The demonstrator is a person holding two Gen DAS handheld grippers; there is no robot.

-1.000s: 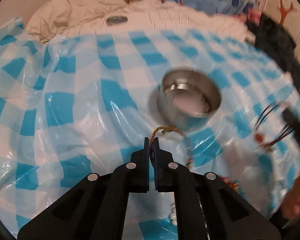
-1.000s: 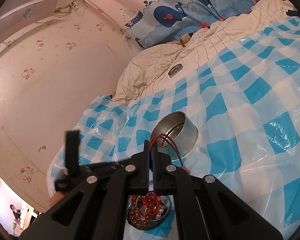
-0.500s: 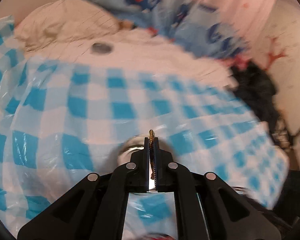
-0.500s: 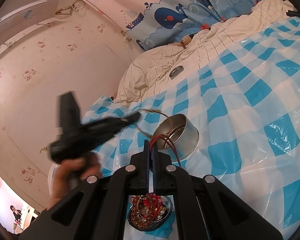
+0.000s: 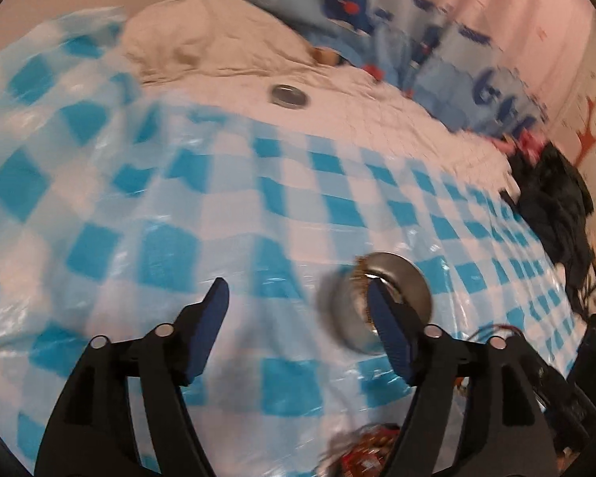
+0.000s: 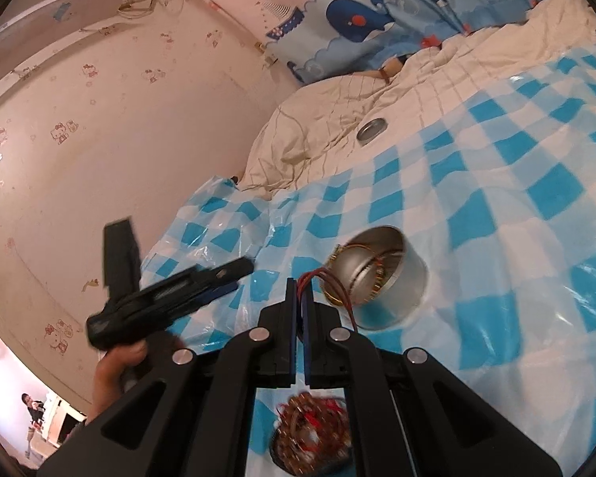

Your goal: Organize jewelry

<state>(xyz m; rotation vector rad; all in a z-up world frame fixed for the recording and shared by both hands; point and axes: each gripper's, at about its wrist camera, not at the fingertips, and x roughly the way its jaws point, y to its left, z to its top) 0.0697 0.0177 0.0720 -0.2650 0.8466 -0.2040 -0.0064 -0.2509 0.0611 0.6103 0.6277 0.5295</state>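
Jewelry: a gold chain (image 6: 371,278) lay in the open metal tin (image 6: 393,278) on our blue-checked plastic sheet (image 6: 516,214). Our left gripper (image 5: 298,298) had just opened, jaws apart and empty. Our right gripper (image 6: 299,292) stayed clamped on red cords (image 6: 329,282); a dish of beads (image 6: 312,437) sat beneath.

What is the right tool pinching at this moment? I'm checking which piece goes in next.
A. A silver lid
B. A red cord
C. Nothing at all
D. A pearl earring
B: in the right wrist view the right tool is shut, and a red cord loops out from between its tips, just in front of the round tin.
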